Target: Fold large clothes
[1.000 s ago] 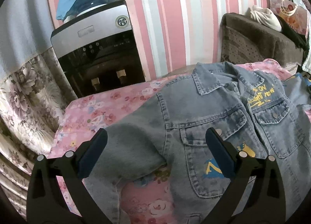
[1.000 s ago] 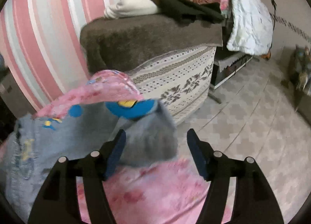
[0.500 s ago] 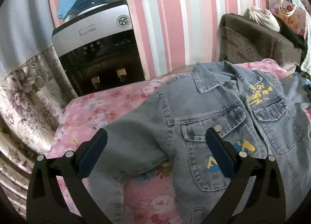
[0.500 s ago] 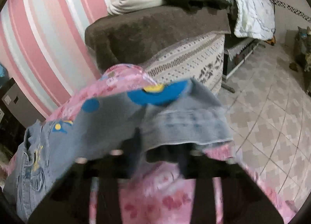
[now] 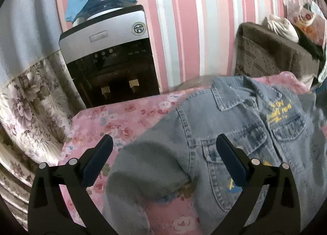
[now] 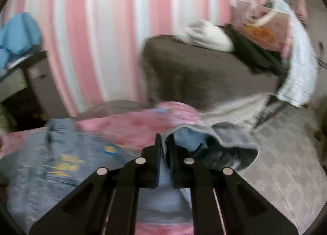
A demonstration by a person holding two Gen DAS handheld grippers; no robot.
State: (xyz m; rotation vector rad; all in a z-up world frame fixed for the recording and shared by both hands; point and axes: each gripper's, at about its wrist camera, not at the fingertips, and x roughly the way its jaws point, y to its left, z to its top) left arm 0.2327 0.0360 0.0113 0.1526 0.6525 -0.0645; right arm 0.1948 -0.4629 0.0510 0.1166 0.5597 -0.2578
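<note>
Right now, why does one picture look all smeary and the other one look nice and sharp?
In the right wrist view the striped wall and denim jacket are streaked with motion blur, while the right gripper, pinching the jacket's sleeve, looks sharper. In the left wrist view the jacket and water dispenser are crisp, and the fisheye lens bends the wall stripes there.

Both wrist views sit low and close over the denim jacket (image 5: 235, 133), facing the striped wall (image 5: 184, 20) at 12 o'clock; both share these.
</note>
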